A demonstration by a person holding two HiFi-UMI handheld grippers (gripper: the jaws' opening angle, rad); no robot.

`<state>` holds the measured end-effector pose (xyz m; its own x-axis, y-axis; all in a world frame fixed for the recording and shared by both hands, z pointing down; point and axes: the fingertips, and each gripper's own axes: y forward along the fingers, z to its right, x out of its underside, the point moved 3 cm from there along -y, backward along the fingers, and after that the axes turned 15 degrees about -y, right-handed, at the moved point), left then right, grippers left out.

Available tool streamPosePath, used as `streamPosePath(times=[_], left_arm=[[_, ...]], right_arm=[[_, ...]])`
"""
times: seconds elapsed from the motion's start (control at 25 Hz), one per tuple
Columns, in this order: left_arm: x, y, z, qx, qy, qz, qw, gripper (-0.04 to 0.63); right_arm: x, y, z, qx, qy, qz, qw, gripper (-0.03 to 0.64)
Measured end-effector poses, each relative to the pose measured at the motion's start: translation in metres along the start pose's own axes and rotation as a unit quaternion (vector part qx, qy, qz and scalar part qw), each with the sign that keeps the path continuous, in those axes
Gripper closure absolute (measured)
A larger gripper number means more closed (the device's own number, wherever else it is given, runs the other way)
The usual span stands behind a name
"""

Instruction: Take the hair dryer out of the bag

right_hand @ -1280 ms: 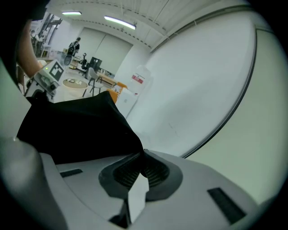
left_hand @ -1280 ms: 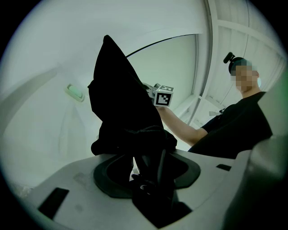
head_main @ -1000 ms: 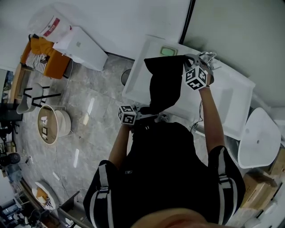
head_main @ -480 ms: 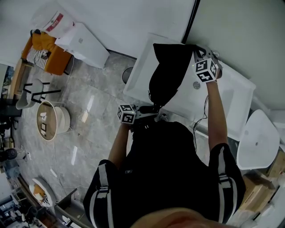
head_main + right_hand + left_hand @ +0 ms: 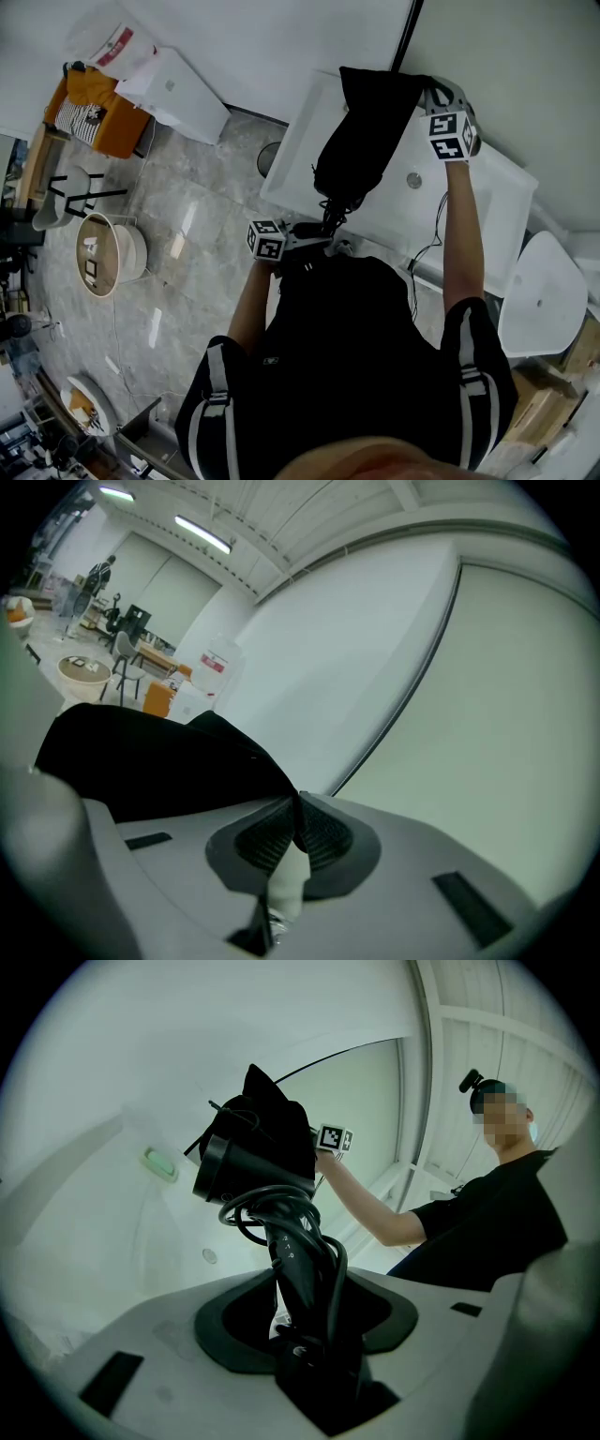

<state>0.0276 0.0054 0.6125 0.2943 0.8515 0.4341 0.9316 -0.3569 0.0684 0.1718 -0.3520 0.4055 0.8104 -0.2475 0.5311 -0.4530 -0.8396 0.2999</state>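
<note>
My left gripper is shut on the handle of the black hair dryer, which stands up between its jaws with the cord coiled round it. The dryer's round barrel sticks out of the black bag; its rear end is still inside. In the head view the bag hangs over the white table, with the dryer's handle showing below its mouth. My right gripper is shut on a corner of the bag's fabric and holds it high, the pads pinching the cloth.
A white chair stands at the table's right. On the grey tiled floor to the left are a round side table, an orange seat and a white box. A wall runs behind the table.
My right gripper has risen and moved away from me with the bag, so the bag has slid further off the dryer. The left gripper has stayed in place on the handle.
</note>
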Motion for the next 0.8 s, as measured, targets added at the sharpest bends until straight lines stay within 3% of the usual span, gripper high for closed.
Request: streamPosePath(times=[0.4,0.64,0.8], left_arm=[[-0.008,-0.015,-0.014,-0.025,-0.009,0.024,0.9993,0.408],[-0.016,-0.026,-0.019,-0.032,-0.018,0.055,0.9978,0.408],[-0.026,-0.030,-0.020,-0.033,-0.013,0.071,0.9969,0.408]], right_arm=[[0.027,-0.017,0.016,0.025,0.050,0.011,0.998,0.551],[0.059,-0.028,-0.048,-0.050,0.053,-0.005,0.997,0.551],[0.072,-0.038,-0.102,-0.108,0.094,-0.009,0.990,0.551]])
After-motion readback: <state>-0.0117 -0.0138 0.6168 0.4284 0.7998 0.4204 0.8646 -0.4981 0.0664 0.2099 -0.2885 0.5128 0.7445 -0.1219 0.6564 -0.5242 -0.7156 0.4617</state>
